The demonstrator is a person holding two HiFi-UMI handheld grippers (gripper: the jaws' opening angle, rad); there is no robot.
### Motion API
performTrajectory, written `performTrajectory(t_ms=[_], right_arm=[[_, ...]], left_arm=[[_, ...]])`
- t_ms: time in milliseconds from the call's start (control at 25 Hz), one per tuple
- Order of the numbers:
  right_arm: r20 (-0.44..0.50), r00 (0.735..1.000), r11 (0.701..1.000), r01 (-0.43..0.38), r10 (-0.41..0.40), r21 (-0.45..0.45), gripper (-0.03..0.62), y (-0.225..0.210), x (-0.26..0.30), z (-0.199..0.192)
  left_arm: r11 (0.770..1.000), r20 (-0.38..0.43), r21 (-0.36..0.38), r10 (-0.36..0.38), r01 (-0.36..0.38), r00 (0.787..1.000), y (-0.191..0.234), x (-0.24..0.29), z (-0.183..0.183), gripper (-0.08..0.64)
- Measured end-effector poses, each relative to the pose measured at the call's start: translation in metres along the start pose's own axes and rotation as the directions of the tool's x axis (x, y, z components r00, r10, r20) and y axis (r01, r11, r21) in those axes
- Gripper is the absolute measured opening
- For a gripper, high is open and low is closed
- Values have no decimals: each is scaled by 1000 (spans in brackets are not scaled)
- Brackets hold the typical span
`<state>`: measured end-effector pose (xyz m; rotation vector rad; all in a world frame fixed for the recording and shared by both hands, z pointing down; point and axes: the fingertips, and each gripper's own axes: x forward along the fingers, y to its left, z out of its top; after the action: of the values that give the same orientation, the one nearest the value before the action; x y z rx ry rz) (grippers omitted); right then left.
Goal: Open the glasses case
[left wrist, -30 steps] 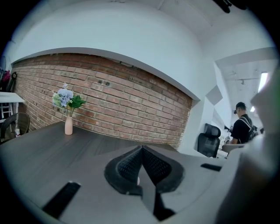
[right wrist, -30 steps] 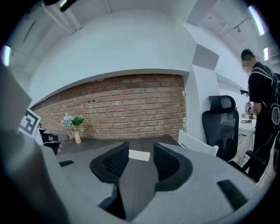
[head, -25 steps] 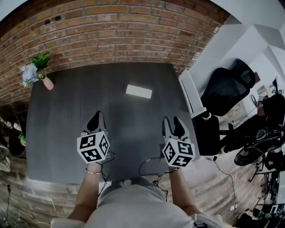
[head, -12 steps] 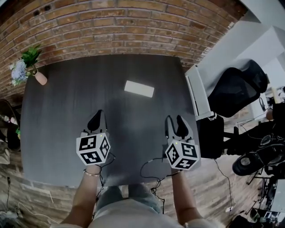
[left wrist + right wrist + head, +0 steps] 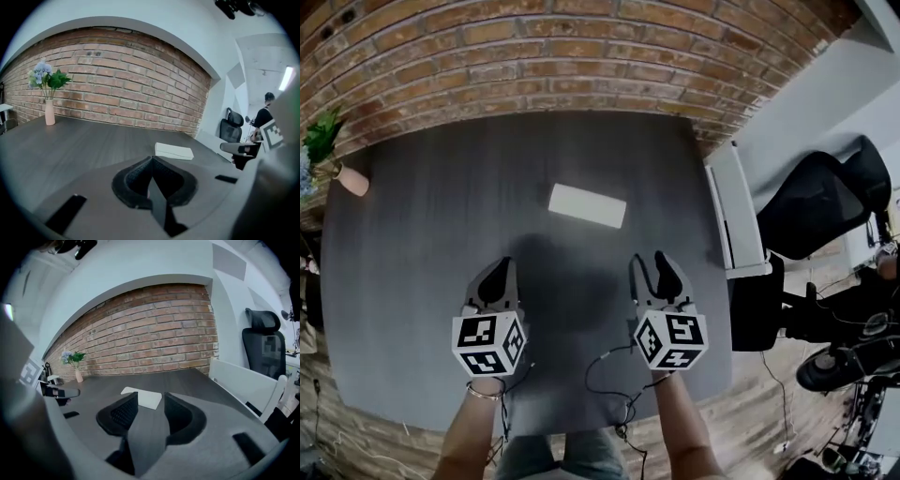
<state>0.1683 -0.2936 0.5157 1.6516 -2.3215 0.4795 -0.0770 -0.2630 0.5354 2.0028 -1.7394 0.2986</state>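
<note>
Brick makes up the wall (image 5: 534, 56) that runs along the far edge of the table (image 5: 412, 281), a broad dark wood-grain top that fills most of our head view. Off the table's right side stands a black office chair (image 5: 825, 211), and between it and the table's right edge a white panel (image 5: 741, 211) stands just beside the top. Over the table's near half we hold both tools, well apart from each other. Our left gripper (image 5: 497, 278) is toward the table's left, and in the left gripper view its jaws (image 5: 151, 159) are pressed together with nothing between them. Our right gripper (image 5: 650, 264) is toward the table's right; the right gripper view shows its jaws (image 5: 150, 404) standing apart and empty, with bare table top in the gap. The glasses case (image 5: 587, 205), a flat white oblong, lies closed on the table at about mid-width, farther from us than both grippers and touching neither. Smallest of all, a pink vase (image 5: 349, 180) with green leaves stands at the table's far left corner, close to the wall.
</note>
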Motion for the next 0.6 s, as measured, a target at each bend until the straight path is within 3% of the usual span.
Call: performTrajectory(t_ms=[280,480,600], right_arm=[[-45,997,995,-64,61,-71,178,-4,51,-14],[-84,994,971,-90,73,-222,179,-2,72,-19],[-105,991,960,-110,86,-256,179,-2,82,-23]], left_arm=[[1000,-29,14,-21,21,999,-2,47,-7,3],[999,-49,31,-29,30,998,-4,72,-6,2],[998,-81,51,-38,43,996,-8,88,-9,2]])
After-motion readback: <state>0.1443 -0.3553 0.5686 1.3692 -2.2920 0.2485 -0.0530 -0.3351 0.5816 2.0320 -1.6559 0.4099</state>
